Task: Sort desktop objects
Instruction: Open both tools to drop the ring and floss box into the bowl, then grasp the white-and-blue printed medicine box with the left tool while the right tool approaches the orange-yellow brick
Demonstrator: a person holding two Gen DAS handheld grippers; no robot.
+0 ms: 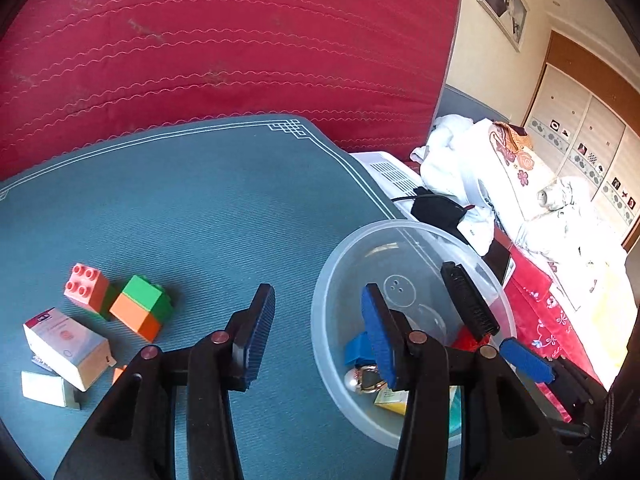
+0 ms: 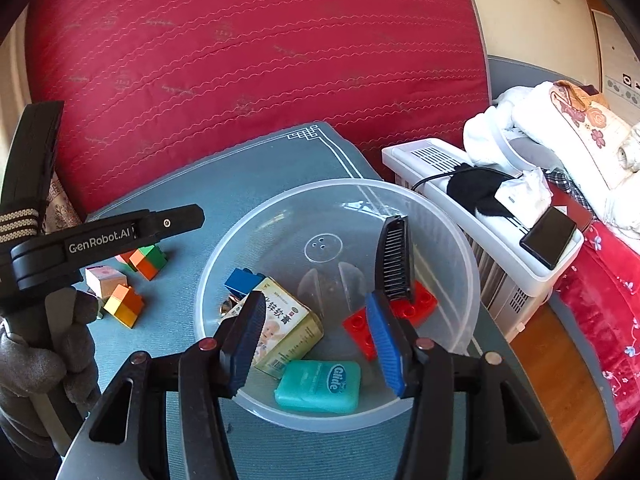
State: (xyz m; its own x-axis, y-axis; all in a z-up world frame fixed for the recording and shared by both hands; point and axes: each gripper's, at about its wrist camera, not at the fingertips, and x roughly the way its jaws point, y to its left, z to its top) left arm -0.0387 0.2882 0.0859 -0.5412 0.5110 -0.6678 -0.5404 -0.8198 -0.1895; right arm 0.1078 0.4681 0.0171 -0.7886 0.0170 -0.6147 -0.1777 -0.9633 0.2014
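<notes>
A clear plastic bowl [image 2: 280, 194] [image 1: 404, 226] stands on the blue-green mat [image 1: 208, 208]. In it lie a blue brick [image 2: 242, 282], an ointment box [image 2: 290, 322], a teal floss case [image 2: 320, 386], a red brick [image 2: 422, 302] and a pearl trinket [image 1: 356, 380]. A black ridged comb-like piece [image 2: 394, 258] stands upright just past my right finger. My right gripper [image 2: 314, 308] hangs open over the bowl, gripping nothing. Left of the bowl, my left gripper [image 1: 319, 300] is open and empty. Further left lie a green-orange brick [image 1: 140, 308], a pink-red brick [image 1: 86, 286] and a white box [image 1: 66, 346].
A gloved hand [image 2: 40, 360] holds the left tool's black handle [image 2: 108, 236]. A yellow-orange brick [image 2: 124, 304] lies near it. Right of the table, a white heater [image 2: 500, 280] carries a black cloth [image 2: 476, 192] and a phone [image 2: 548, 236]. A red quilt [image 2: 240, 60] rises behind.
</notes>
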